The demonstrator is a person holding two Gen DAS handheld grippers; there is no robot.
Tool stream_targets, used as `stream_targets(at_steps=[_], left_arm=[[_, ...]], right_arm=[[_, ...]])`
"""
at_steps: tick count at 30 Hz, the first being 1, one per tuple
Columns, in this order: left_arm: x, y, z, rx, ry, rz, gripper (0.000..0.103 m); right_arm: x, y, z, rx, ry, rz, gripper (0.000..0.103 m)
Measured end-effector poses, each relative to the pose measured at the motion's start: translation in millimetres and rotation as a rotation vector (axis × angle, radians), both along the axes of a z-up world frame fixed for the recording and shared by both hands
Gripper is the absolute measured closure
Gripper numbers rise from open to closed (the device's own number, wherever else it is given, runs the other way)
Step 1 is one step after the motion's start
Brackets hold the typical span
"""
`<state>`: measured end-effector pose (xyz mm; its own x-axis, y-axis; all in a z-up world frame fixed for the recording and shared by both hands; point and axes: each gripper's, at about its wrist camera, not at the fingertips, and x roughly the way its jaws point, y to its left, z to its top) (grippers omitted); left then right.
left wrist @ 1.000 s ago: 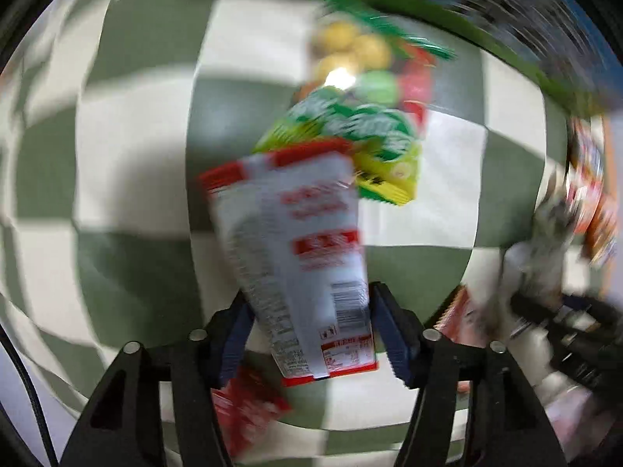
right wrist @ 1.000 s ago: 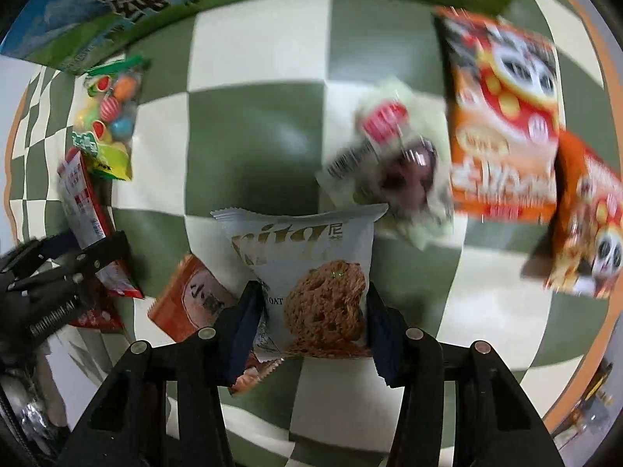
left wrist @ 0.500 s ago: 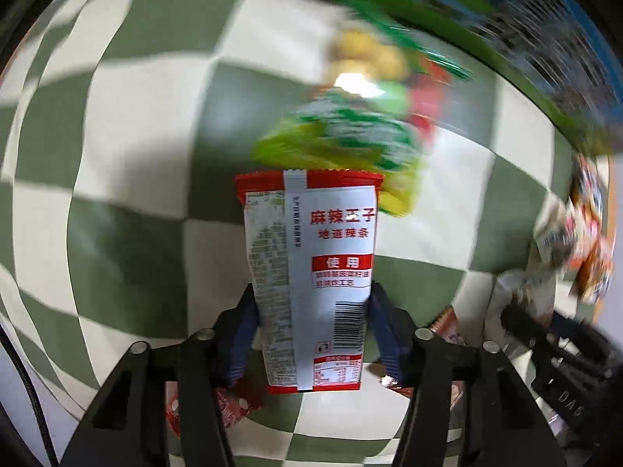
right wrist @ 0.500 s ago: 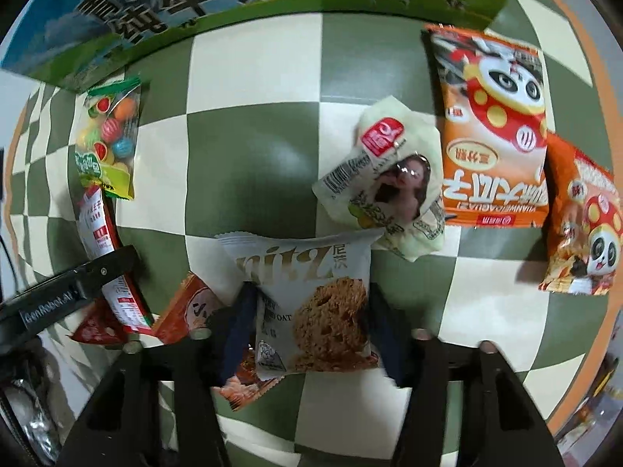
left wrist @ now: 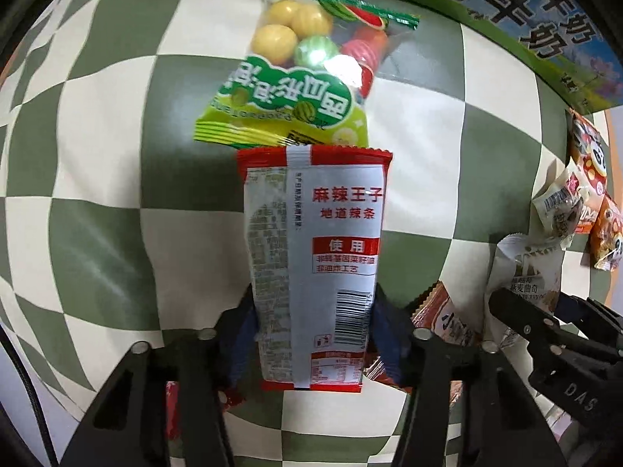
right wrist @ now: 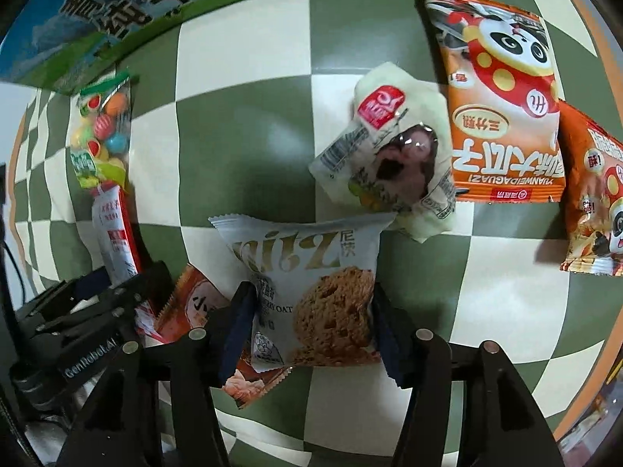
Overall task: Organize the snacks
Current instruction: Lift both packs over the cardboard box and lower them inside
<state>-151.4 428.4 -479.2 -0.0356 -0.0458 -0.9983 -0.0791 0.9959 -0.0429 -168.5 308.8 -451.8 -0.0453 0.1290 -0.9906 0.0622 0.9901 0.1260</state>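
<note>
Left wrist view: we see the left gripper (left wrist: 311,334) closed across the lower part of a red-and-white spicy-strip packet (left wrist: 313,257), whose top seam reaches the bottom edge of the green candy bag (left wrist: 296,89) lying on the checkered cloth (left wrist: 97,163); whether packet and bag touch we cannot tell. To place the packet well, we judge it should be lowered flat, its long axis in line with the candy bag, and let go only once it rests on the cloth. The gripper points forward over the cloth toward the printed milk carton (left wrist: 545,39) at the far edge. Right wrist view: the right gripper (right wrist: 307,323) clamps the sides of a grey oat-cookie packet (right wrist: 311,280), which overlaps an orange wrapper (right wrist: 194,307) below it and reaches the edge of the pale pastry packet (right wrist: 389,163). Two orange panda bags (right wrist: 502,97) lie side by side at right. We would set the cookie packet clear of its neighbours, square to the checks. This gripper is angled down at the cloth, close beside the left one.
</note>
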Motion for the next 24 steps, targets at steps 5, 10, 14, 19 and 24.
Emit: stream_targets(at_steps=[5,10,14,19,24], left_arm=[[-11,26,34,0.006,-0.039,-0.018,0.059],[-8,29,84,-0.027,-0.13,-0.015,0.059],[7,27,149,-0.095,-0.237,-0.002,0.059],[52,22,204,-0.155,-0.308,-0.036,0.059],[114,10,226,-0.122,-0.348,-0.067,0.059]], right_arm=[[-11,18,9,-0.02,-0.059,0.043,0.053],[-16,4,51,0.062,-0.119,0.035,0.053],[-7,-1,102,0.14,-0.201,0.029,0.053],[20,-9,172,0.208,-0.312,0.018,0.053],[70,-31,218,0.227,-0.399,-0.018,0.053]])
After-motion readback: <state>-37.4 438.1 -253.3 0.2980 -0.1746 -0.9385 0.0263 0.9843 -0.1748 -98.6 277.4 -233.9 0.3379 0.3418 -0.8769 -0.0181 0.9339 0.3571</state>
